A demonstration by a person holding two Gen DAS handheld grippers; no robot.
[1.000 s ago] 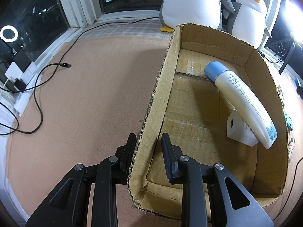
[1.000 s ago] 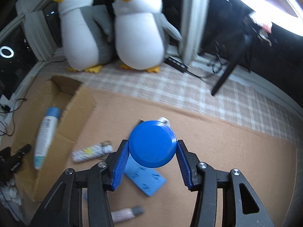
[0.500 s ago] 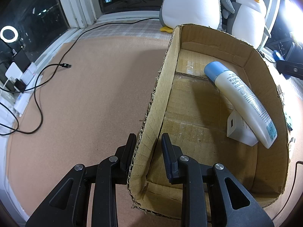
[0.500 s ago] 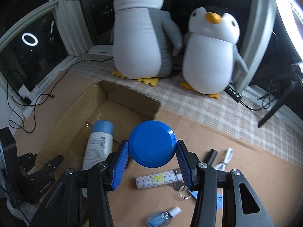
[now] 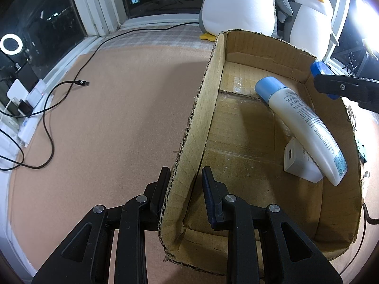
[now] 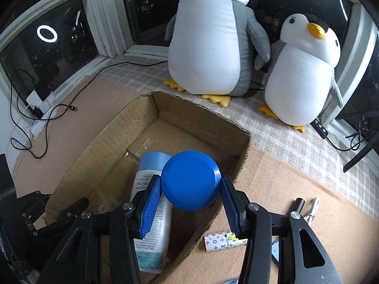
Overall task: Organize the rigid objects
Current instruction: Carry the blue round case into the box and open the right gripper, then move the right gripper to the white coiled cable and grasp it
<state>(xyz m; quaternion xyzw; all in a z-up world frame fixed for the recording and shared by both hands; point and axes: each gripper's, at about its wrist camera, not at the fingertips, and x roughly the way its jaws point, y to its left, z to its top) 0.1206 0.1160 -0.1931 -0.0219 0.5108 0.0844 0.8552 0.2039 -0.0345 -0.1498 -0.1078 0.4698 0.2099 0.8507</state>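
Two plush penguins (image 6: 208,42) (image 6: 305,75) sit at the back by the window, on a checked cloth. In front of them an open cardboard box (image 5: 199,127) stands on the brown desk (image 5: 118,118).

Inside the box: a white bottle (image 5: 305,123) with a light-blue cap lies slanted along the right side, its lower end resting on a white charger block (image 5: 296,161).

Left hand-held gripper (image 5: 184,184): its fingers straddle the box's near-left wall, one outside and one inside. The outer finger touches the cardboard; the inner one shows a gap, so the jaws are spread, not clamped.

Right hand-held gripper (image 6: 189,198): blue pads pinch a blue round object (image 6: 190,179) on both sides. It hangs above the box's right side, over the bottle's capped end. In the left wrist view the right hand-held gripper (image 5: 324,75) shows over the far-right rim.

On the desk right of the box: a small patterned tube (image 6: 225,240) lies near the box wall, and a dark stick (image 6: 297,204) and a white cable end (image 6: 312,209) lie farther right, partly hidden by the gripper.

Left of the box a black cable (image 5: 59,90) runs loose across the desk to a white power strip (image 5: 26,123) at the edge.
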